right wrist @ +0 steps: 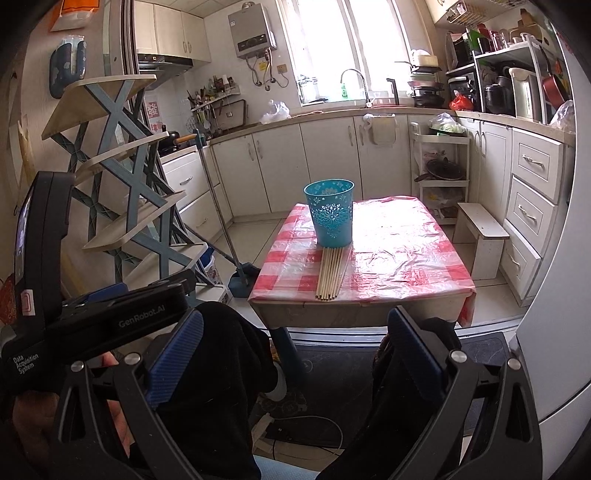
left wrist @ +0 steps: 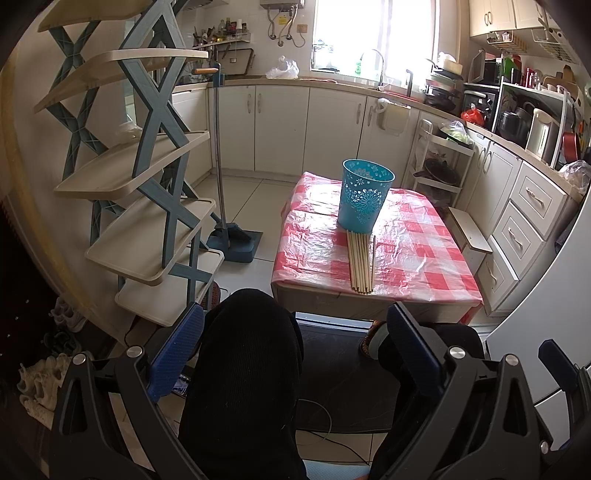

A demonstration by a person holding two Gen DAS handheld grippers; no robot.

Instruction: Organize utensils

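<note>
The chopsticks (left wrist: 360, 262) lie in a flat row at the frame centre, on the checked table (left wrist: 417, 251), their far ends touching the blue cup (left wrist: 364, 195). None is inside, so all my work is left. My left tongs (left wrist: 295, 358) and right tongs (right wrist: 295, 354) are both spread and empty. Only the right view shows my left tool's body, lower left.

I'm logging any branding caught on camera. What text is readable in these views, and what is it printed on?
"GenRobot.AI": on the black body of the left hand-held gripper, seen from the right wrist view.
"Data Acquisition System": on the same body, near its rear end.
Yellow label on the water heater: too small to read.
Red sign on the wall tiles: blurred, unreadable.
</note>
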